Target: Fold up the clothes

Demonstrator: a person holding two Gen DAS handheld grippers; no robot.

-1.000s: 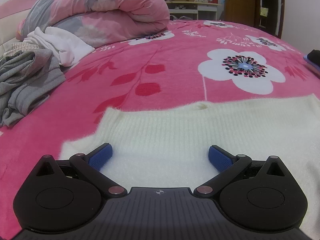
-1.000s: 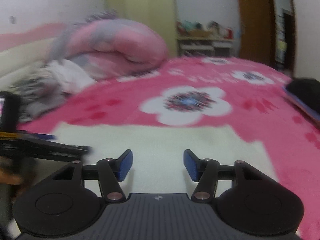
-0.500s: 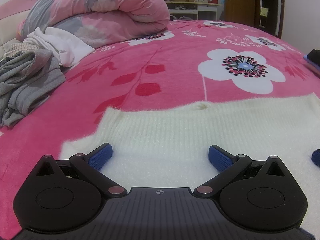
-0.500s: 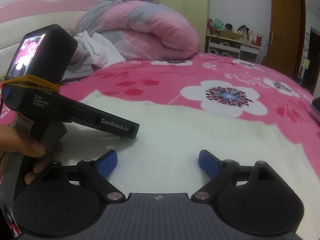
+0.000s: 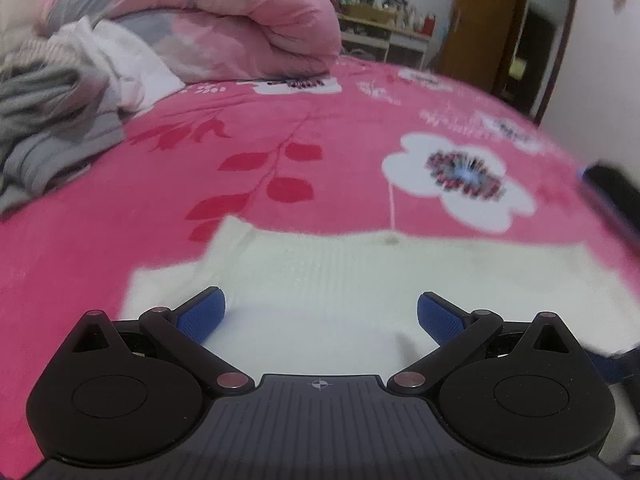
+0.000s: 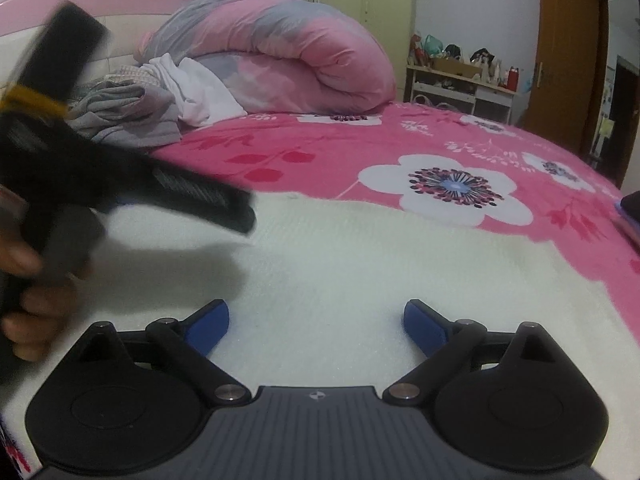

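While both grippers' fingers stand spread, cream knit sweater flat, ribbed, fuzzy, on pink bedspread

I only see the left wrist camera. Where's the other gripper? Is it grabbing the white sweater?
Observer: No. The right gripper is over the white sweater. Its jaws have just been opening and are wide now, with nothing between the pads.
Operator: What holds my gripper up?
Observer: A hand grips the handle of the left gripper. It shows at the left edge of the right wrist view.
Operator: Is anything stuck on it?
Observer: Yes, a yellow band is wrapped round its black body.
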